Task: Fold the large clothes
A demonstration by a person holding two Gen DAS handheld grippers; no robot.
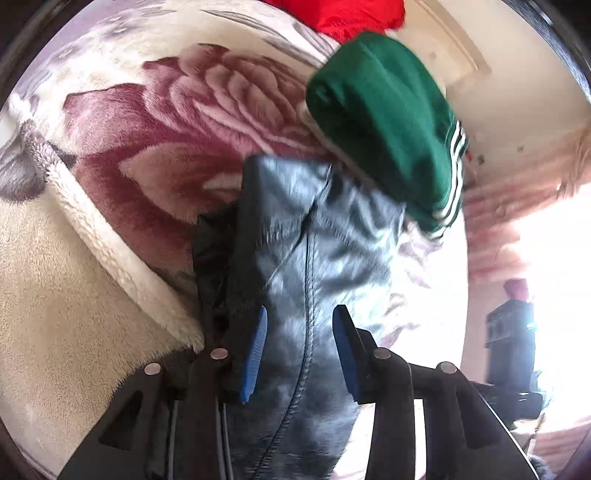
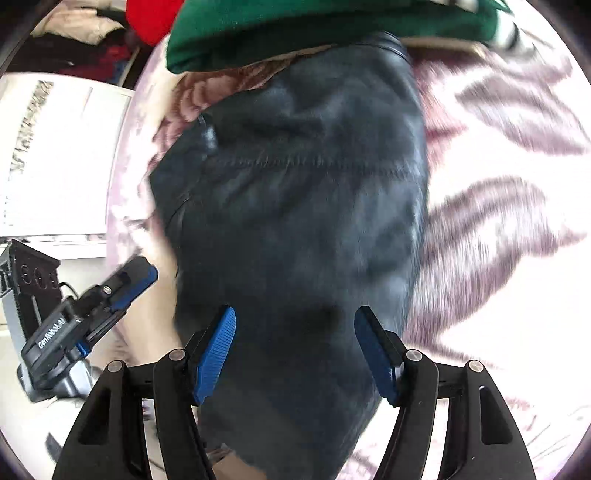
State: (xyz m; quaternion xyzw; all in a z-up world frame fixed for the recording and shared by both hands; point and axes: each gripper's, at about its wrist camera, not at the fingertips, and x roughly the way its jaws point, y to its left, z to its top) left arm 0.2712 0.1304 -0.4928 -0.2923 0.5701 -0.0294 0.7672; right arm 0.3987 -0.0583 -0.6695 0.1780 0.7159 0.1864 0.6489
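Observation:
A black leather-look jacket (image 1: 332,236) lies crumpled on the flowered blanket (image 1: 166,122), its dark lining showing at its left edge. My left gripper (image 1: 300,354) hangs over the jacket's seam. Its blue pads stand apart with their inner faces bare, and the jacket shows in the gap. In the right wrist view the same jacket (image 2: 295,192) fills the middle. My right gripper (image 2: 295,350) is open wide above its near end, with the cloth showing between and behind the fingers. The left gripper's body (image 2: 74,332) is by the jacket's left edge.
A folded green garment with white stripes (image 1: 384,122) (image 2: 295,33) rests just beyond the jacket, with a red garment (image 1: 343,14) (image 2: 151,18) behind it. The blanket's cream fleece underside (image 1: 55,277) is turned up at the left. A white cabinet (image 2: 55,155) stands beside the bed.

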